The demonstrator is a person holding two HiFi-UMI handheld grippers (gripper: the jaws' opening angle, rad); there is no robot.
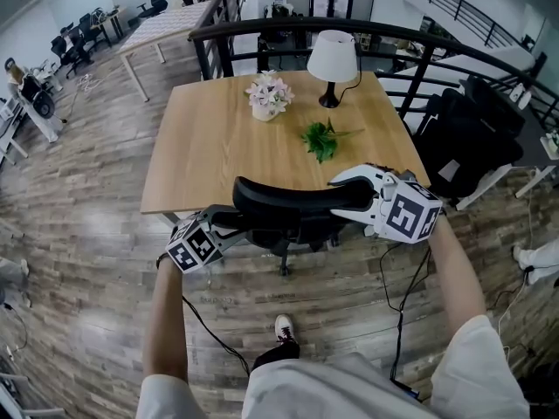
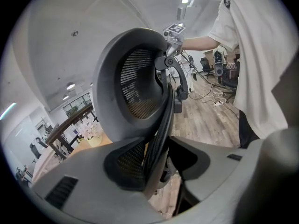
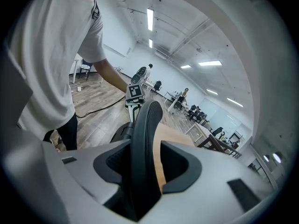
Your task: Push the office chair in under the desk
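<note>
- Two grippers are on the top of the office chair, one at each end of its black backrest
- At the left end the left gripper has its jaws standing wide around the thin rim of the backrest; the rim lies against one jaw, and on the other side a dark gap and a bit of floor show, so the pads do not press it from both sides
- At the right end the right gripper has its jaws at a middle width, closed on the thicker edge of the backrest, which fills the space between them low down
- The chair stands at the near edge of the desk, close to the middle; from the head view the backrest covers a part of that edge, the seat is hidden below it, and one leg of the base shows on the wooden floor just near of the desk
- On the far half of the desk stand a white lamp at the right and a flower pot beside it at the left; a green sprig lies nearer, toward the chair
- A dark railing curves behind the far side of the desk
- One shoe of the person is on the floor, near of the chair
</note>
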